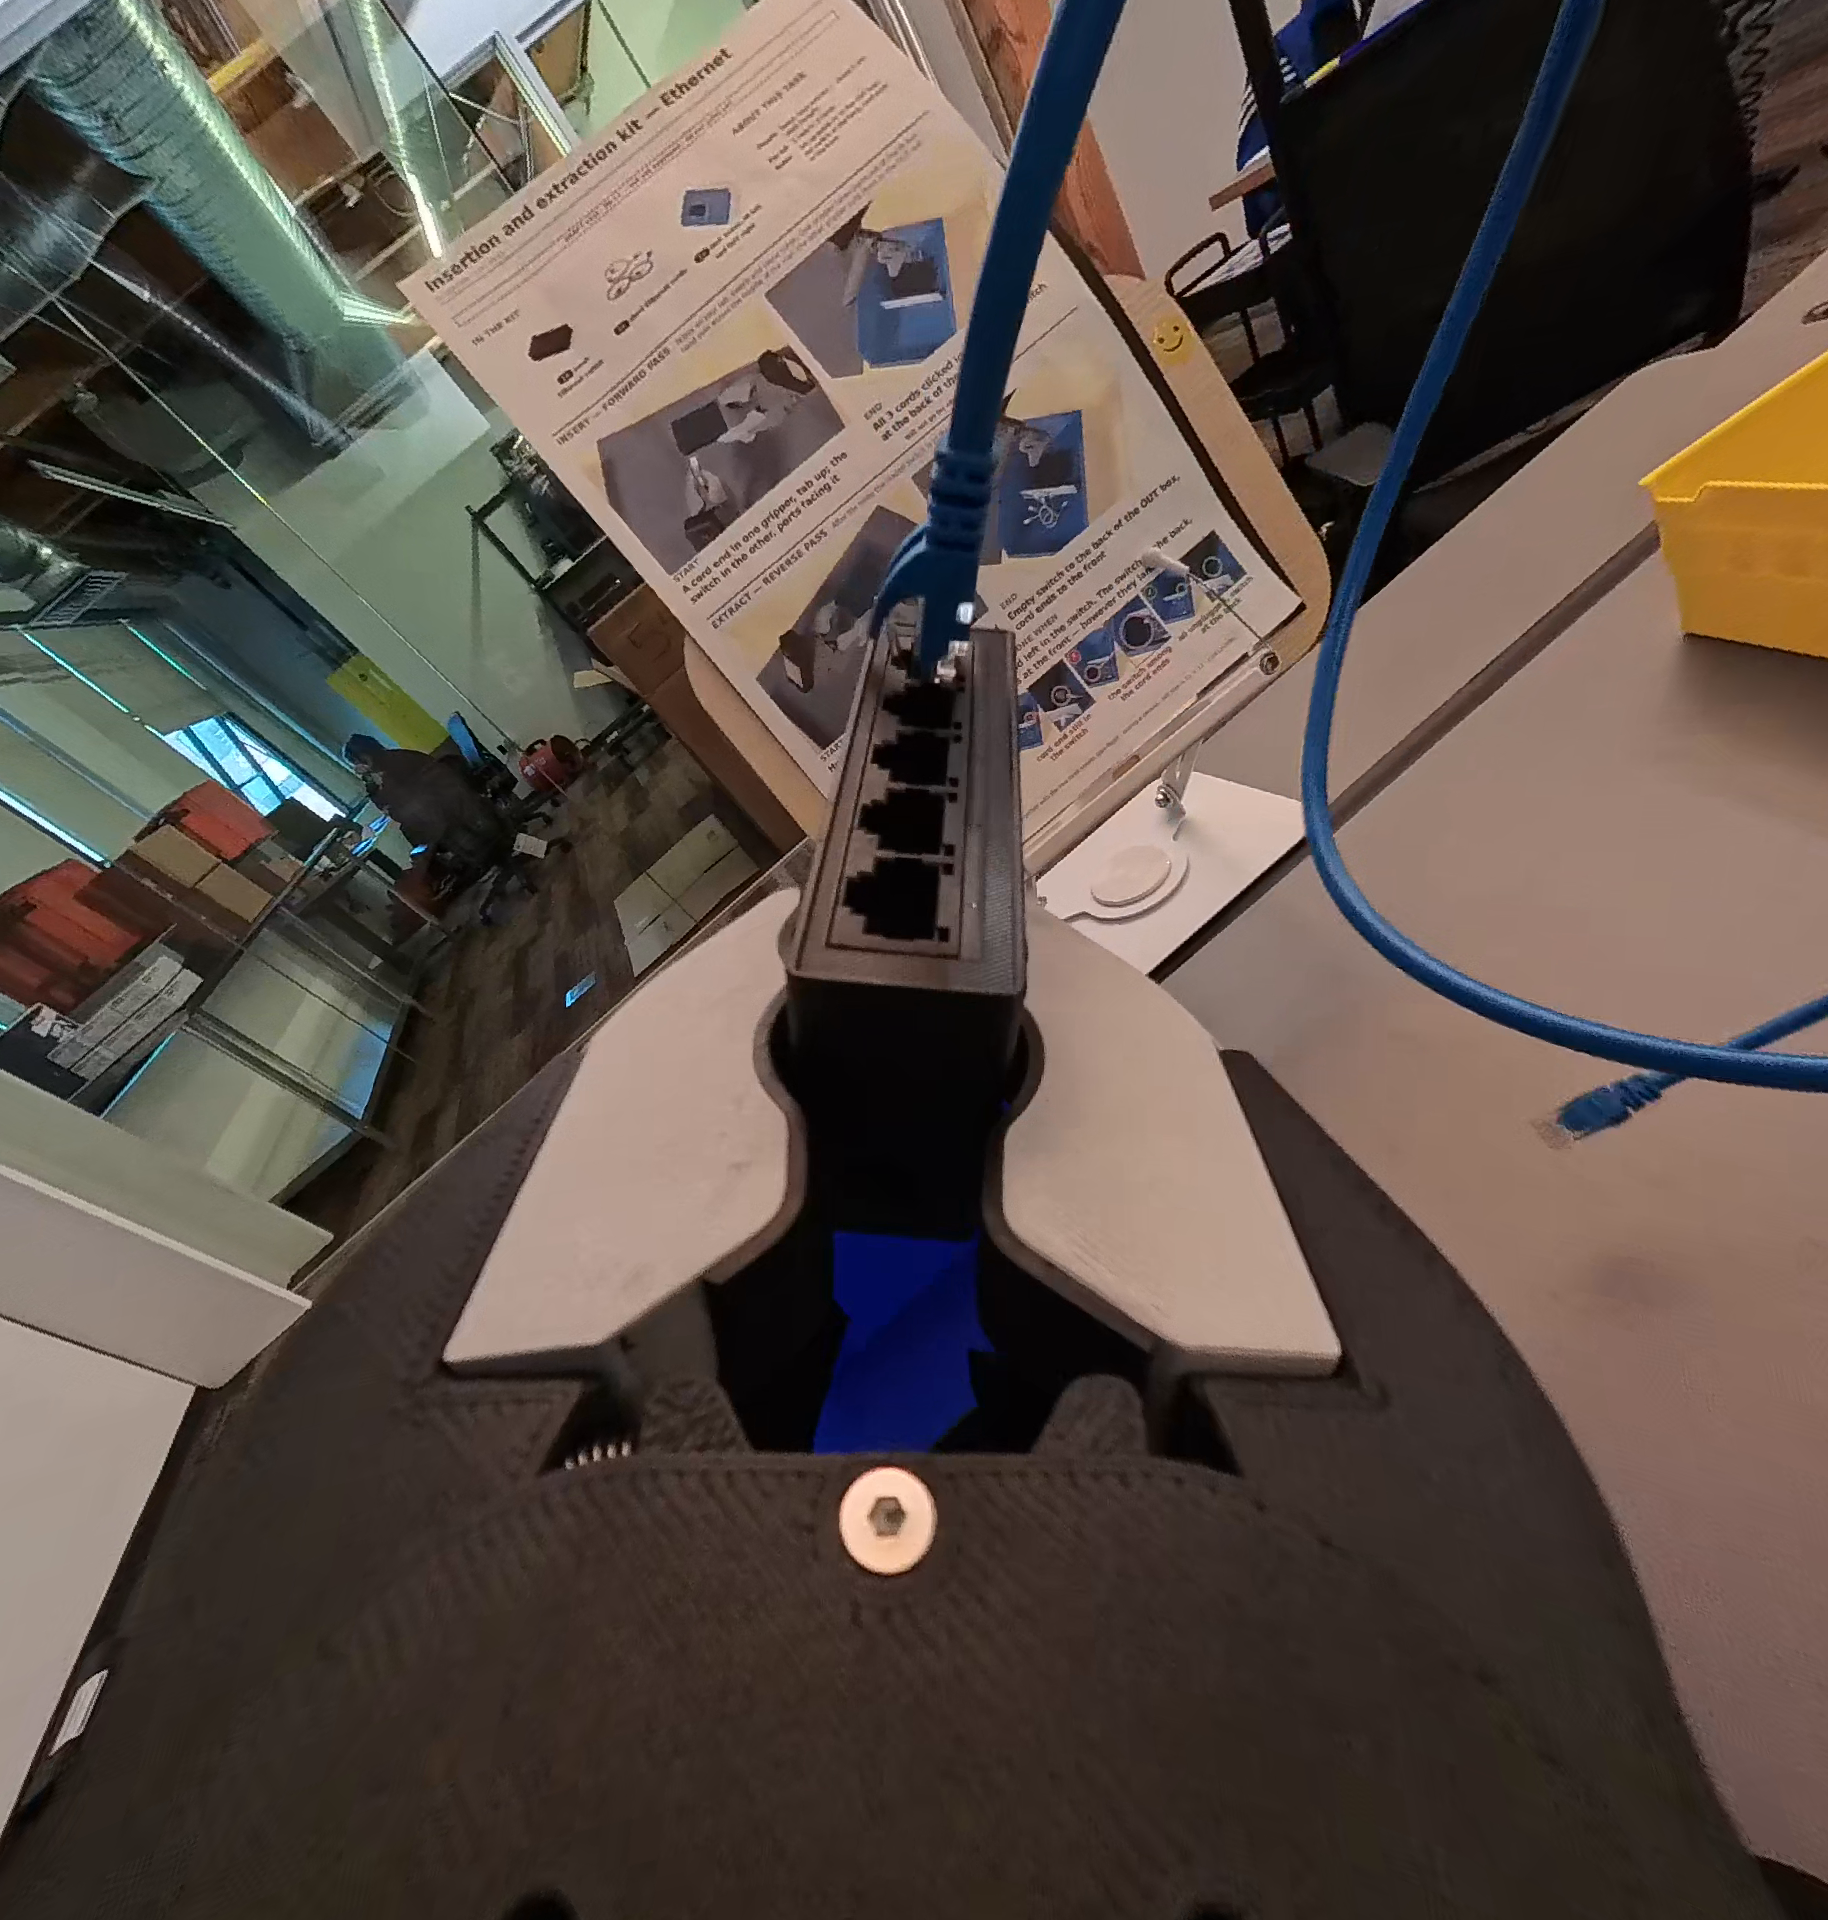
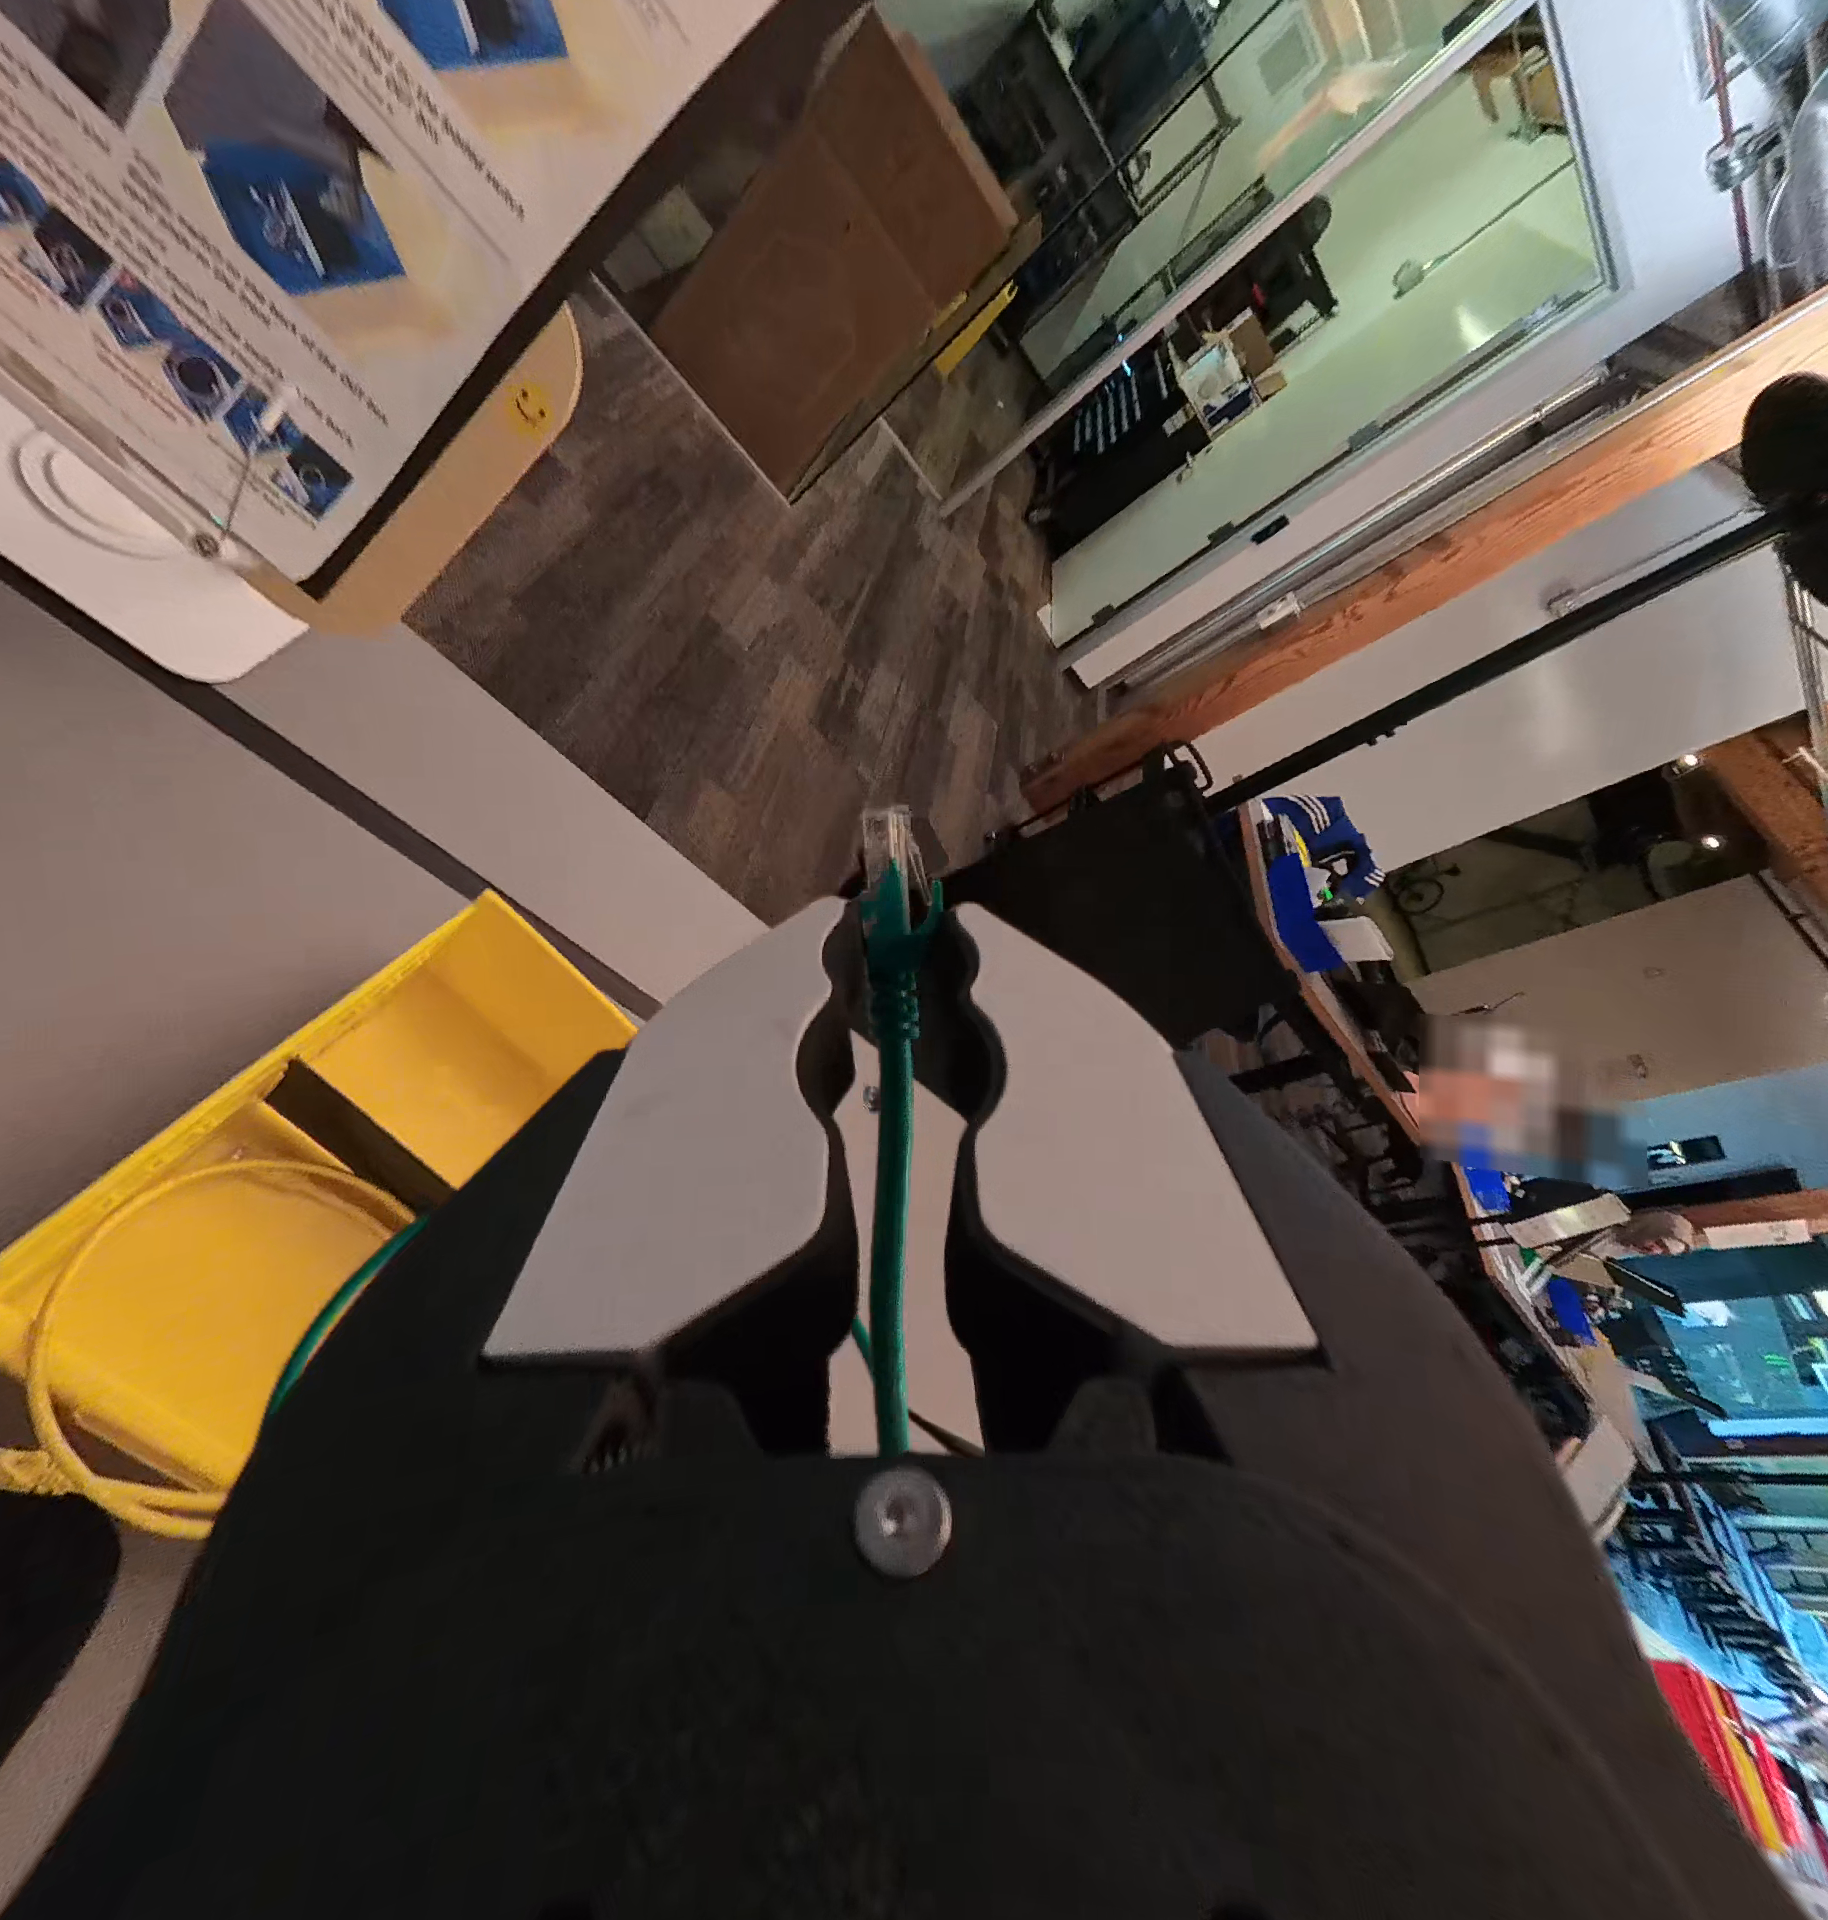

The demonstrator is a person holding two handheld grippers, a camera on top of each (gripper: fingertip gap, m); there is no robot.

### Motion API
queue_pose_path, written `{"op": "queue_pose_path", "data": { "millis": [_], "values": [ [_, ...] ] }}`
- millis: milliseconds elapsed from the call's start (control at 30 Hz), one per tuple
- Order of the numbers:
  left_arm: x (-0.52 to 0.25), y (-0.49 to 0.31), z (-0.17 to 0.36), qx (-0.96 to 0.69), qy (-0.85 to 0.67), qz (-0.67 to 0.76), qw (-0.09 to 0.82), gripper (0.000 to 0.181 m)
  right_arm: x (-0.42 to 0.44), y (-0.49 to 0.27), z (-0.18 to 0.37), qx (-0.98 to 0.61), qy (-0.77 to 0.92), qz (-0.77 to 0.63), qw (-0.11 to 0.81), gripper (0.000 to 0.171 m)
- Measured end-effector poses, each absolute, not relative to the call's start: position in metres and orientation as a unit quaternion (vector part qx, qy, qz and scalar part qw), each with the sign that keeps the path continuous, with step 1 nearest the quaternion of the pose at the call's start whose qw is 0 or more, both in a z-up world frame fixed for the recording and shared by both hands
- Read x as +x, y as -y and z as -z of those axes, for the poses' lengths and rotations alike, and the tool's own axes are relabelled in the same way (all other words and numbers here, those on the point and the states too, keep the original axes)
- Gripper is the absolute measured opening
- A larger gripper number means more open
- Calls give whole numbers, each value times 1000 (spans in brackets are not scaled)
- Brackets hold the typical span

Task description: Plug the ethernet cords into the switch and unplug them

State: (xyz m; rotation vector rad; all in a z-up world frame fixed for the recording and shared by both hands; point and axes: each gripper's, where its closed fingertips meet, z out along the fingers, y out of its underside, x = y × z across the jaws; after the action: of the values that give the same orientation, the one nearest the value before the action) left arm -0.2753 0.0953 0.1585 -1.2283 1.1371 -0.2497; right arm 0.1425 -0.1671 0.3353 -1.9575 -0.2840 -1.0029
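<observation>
Behind the black switch (image 1: 910,831) leans a printed instruction sheet (image 1: 785,343).

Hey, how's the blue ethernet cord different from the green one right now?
The blue cord is plugged into the far end of the black switch, which the left gripper holds; the green cord is in no port. The right gripper pinches the green cord just behind its clear plug, while no gripper touches the blue one. The blue cord loops freely in the air; the green one runs straight between the fingers. Both have ribbed boots.
</observation>
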Motion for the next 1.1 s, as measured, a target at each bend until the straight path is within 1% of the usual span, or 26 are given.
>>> {"op": "queue_pose_path", "data": {
  "millis": [133, 233, 367, 533, 767, 1100],
  "values": [
    [-274, -95, -158, -544, -504, 109, 661, 30, 145, 170, -342, -780, 111, 423, 447, 15],
    [-274, -96, -158, -545, -505, 106, 661, 30, 145, 179, -367, -760, 97, 449, 460, 16],
    [-274, -97, -157, -547, -504, 106, 660, 29, 132, 185, -392, -749, 99, 443, 483, 16],
    [-272, -96, -155, -548, -508, 99, 657, 30, 119, 181, -390, -753, 120, 450, 466, 16],
    [-269, -93, -155, -544, -514, 94, 656, 29, 124, 170, -368, -775, 123, 425, 451, 15],
    [-271, -94, -155, -545, -512, 99, 657, 29, 134, 147, -291, -822, 154, 362, 411, 15]
  ]
}}
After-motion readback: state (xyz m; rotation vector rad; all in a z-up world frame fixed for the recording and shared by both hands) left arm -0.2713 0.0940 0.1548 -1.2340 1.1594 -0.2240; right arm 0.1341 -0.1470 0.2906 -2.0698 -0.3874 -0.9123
